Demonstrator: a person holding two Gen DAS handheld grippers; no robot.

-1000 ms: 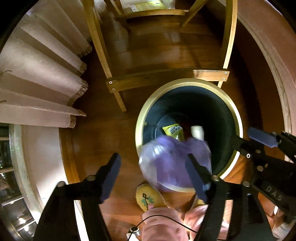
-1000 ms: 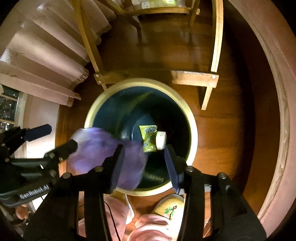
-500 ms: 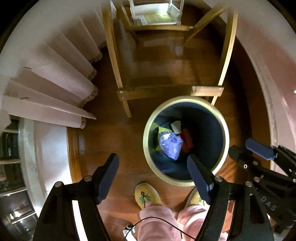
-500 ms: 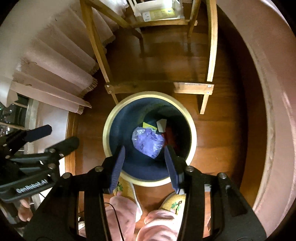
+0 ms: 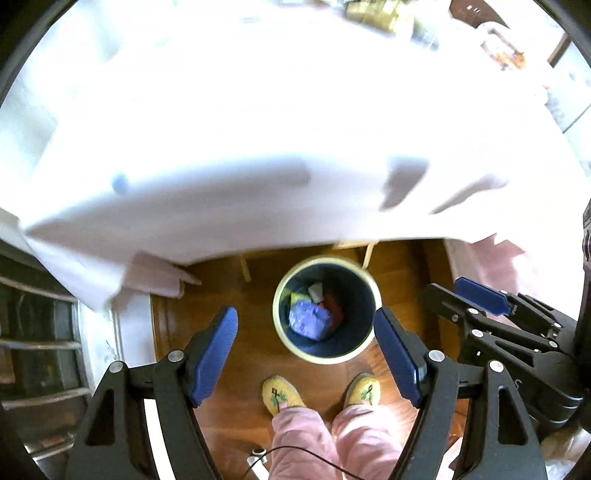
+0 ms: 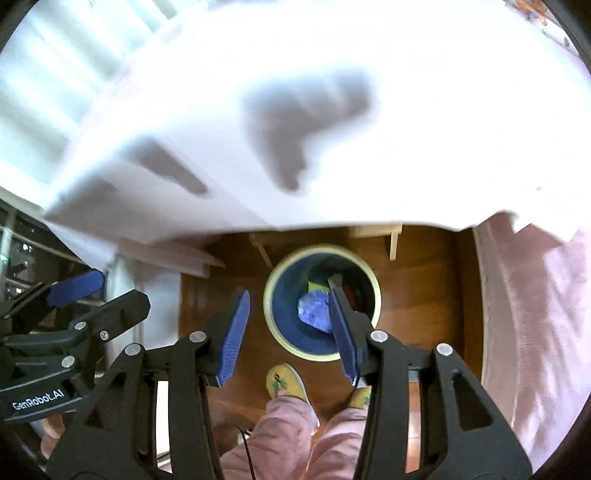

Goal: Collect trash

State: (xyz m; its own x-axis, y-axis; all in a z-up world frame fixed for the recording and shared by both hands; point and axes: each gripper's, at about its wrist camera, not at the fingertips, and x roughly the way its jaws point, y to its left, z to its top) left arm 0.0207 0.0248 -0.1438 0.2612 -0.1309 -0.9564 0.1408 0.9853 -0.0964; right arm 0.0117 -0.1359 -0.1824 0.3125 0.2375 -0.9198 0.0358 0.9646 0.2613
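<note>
Both hand-held grippers, left (image 5: pixel 306 354) and right (image 6: pixel 290 332), gape empty above the bin (image 5: pixel 365 288) holding a purple bag (image 5: pixel 309 322)

Your view up top is washed out: the white tablecloth (image 5: pixel 280 122) is overexposed and smeared by motion, so its surface detail is lost, and the small yellowish items (image 5: pixel 380 14) at the far edge are too blurred to identify. That cloth also hides most of the wooden chair legs (image 6: pixel 394 240) behind the round dark-blue bin with a cream rim (image 5: pixel 284 334). In your right wrist view, a blue-padded finger (image 6: pixel 341 325) covers part of the crumpled purple plastic bag (image 6: pixel 312 312). The yellow, white and red scraps (image 5: pixel 317 297) beneath it are too small to name.
</note>
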